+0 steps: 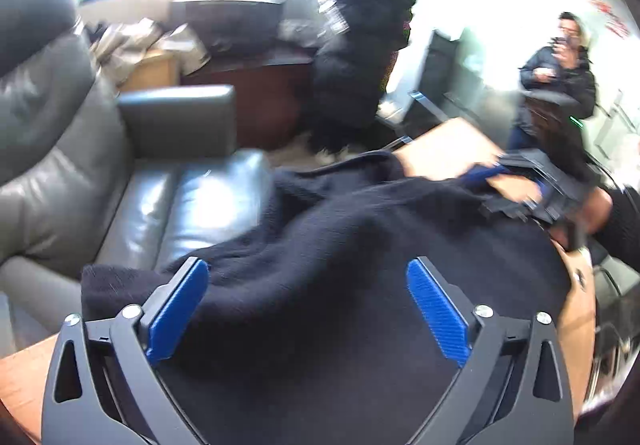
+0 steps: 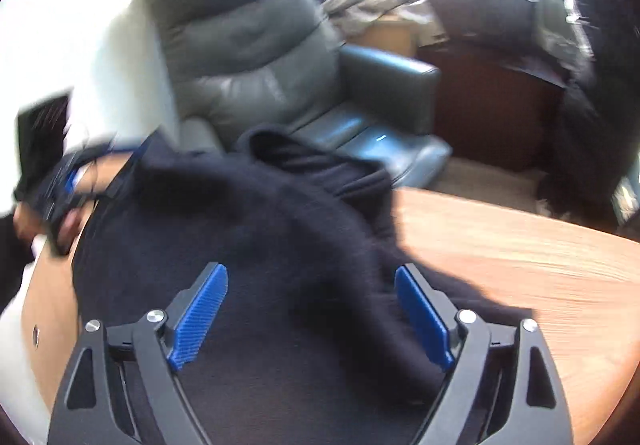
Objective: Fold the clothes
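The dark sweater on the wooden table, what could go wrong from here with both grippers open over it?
The dark sweater lies bunched, one end drooping past the wooden table edge toward the grey armchair, so it could slide off. The left gripper and right gripper are open above thick folds; closing might pinch several layers and fold unevenly.

Strong daylight floods in from the top of both views, blowing out the windows and white walls to featureless glare. It leaves bright sheen on the grey leather armchair seat. The dark navy knitted garment reads almost black, its folds barely legible. Motion blur smears the background and mid-distance; only the near foreground is crisp. Fisheye curvature bends the edges, with dark vignetted corners.
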{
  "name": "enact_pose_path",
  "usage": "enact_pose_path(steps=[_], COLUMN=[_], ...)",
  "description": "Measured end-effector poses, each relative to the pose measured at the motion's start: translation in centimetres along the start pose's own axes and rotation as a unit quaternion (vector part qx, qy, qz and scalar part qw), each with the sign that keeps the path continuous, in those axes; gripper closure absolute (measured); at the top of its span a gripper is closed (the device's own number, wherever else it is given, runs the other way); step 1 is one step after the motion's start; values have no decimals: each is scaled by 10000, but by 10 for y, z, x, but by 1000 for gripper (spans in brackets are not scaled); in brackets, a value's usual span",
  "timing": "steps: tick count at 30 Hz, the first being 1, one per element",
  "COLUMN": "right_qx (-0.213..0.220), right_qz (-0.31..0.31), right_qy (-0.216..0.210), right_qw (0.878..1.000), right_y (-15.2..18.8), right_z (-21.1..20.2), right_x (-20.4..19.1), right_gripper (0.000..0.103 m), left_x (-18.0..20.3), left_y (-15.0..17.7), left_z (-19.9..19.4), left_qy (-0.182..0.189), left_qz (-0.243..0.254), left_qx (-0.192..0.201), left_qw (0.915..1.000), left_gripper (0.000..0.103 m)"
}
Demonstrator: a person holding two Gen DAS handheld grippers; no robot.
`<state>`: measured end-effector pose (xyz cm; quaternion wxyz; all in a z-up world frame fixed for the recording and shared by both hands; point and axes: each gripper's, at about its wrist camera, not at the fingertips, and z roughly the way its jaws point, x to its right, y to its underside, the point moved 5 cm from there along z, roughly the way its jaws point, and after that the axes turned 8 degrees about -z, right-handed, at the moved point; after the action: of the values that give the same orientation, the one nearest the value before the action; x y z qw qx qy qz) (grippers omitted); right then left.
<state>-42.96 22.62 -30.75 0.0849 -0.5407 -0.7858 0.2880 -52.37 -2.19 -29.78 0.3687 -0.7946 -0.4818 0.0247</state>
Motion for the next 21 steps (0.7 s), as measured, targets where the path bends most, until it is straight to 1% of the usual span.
enact_pose_path(steps=[1, 2, 3, 4, 5, 6, 9, 10, 12, 13, 14, 15, 16, 17, 19, 20, 21], right_qx=[-99, -207, -343, -443, -415, -375, -317, -302, -303, -300, -253, -205, -180, -231, -343, -439, -534], right_qz=[14, 83, 335, 556, 642, 639, 700, 727, 722, 659, 454, 249, 76, 10, -94, -44, 6], right_qy=[-68, -129, -166, -199, -208, -168, 181, 343, 706, 855, 856, 857, 832, 716, 539, 657, 775], right_qw=[9999, 9997, 9987, 9973, 9969, 9971, 9969, 9963, 9944, 9937, 9950, 9958, 9963, 9972, 9979, 9969, 9956], right_y=[0, 1, 6, 12, 18, 21, 28, 29, 29, 28, 24, 20, 16, 15, 13, 20, 27], right_z=[9, 17, 22, 26, 24, 19, 1, -7, -21, -27, -31, -35, -37, -32, -21, -16, -12], right_x=[-2, -1, 12, 25, 35, 42, 68, 76, 88, 90, 81, 73, 66, 61, 56, 64, 73], right_gripper=[13, 14, 17, 28, 42, 46, 45, 45, 41, 41, 38, 30, 26, 23, 23, 24, 29], left_x=[-12, -20, -28, -36, -44, -52, -52, -47, -37, -30, -28, -26, -32, -38, -54, -59, -60], left_y=[-1, 2, 7, 11, 15, 19, 21, 18, 13, 7, 4, 2, 3, 5, 14, 16, 15], left_z=[15, 22, 28, 34, 40, 46, 41, 34, 21, 11, 6, 6, 15, 24, 46, 52, 51], left_qy=[-70, -120, -168, -217, -266, -314, -426, -340, -154, 104, 144, 55, -161, -384, -579, -529, -536], left_qz=[-144, -236, -325, -413, -501, -589, -589, -547, -457, -353, -238, -118, -114, -119, -359, -496, -482], left_qx=[-217, -323, -421, -519, -617, -715, -658, -548, -317, -123, -16, -21, -172, -334, -774, -856, -781], left_qw=[9996, 9991, 9984, 9976, 9965, 9952, 9952, 9964, 9983, 9992, 9996, 9999, 9997, 9986, 9947, 9937, 9943], left_gripper=[2, 3, 4, 4, 4, 4, 5, 6, 6, 6, 6, 5, 5, 5, 5, 5, 4])
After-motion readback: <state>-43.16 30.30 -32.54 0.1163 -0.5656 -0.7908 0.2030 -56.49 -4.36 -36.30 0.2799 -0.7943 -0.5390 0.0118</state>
